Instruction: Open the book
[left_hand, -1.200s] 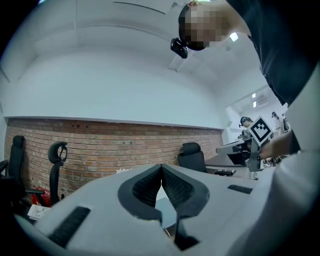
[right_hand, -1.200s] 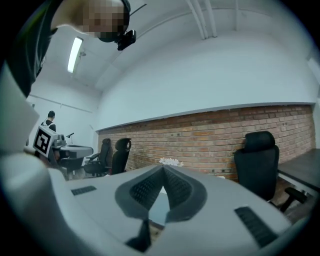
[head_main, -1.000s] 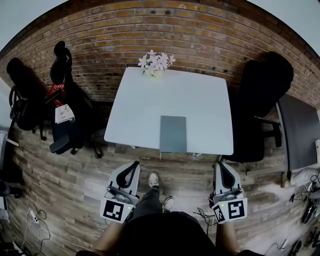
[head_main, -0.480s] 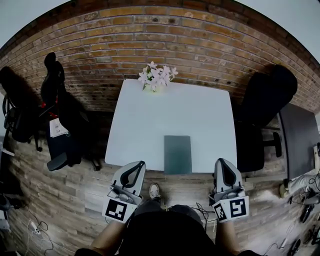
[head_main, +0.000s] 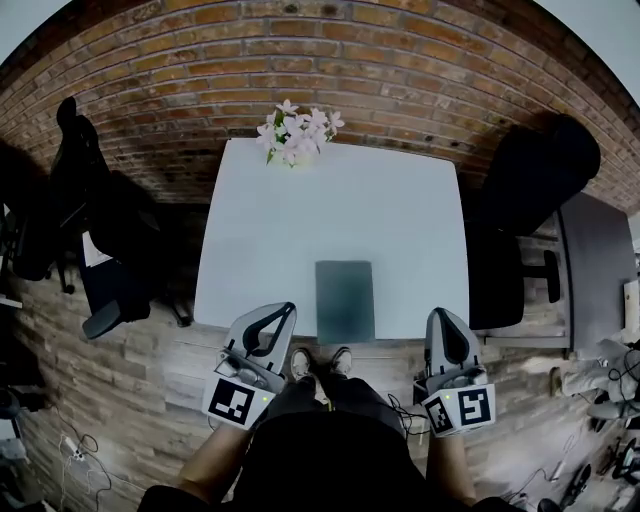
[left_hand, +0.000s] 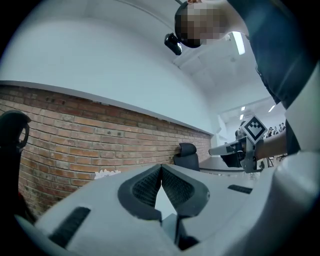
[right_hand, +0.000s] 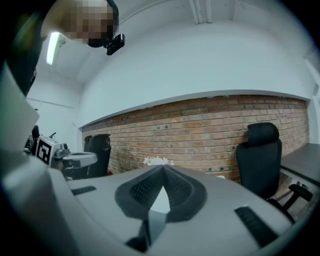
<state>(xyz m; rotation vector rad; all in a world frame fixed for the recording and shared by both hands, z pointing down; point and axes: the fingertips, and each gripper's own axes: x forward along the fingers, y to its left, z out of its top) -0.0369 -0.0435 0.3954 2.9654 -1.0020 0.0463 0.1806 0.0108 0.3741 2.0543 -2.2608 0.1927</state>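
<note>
Closed book (head_main: 345, 300) lies lower centre of frame, at the near edge of the white table (head_main: 400, 220). My left gripper (head_main: 283, 312) and right gripper (head_main: 441, 318) flank it, jaws pressed together, empty. Flowers (head_main: 295, 130) sit upper left of centre; I can't make out their vase.

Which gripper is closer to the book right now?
The left gripper: its tip lies just beside the closed book's left edge; the right gripper is farther off, by the table's right corner.
</note>
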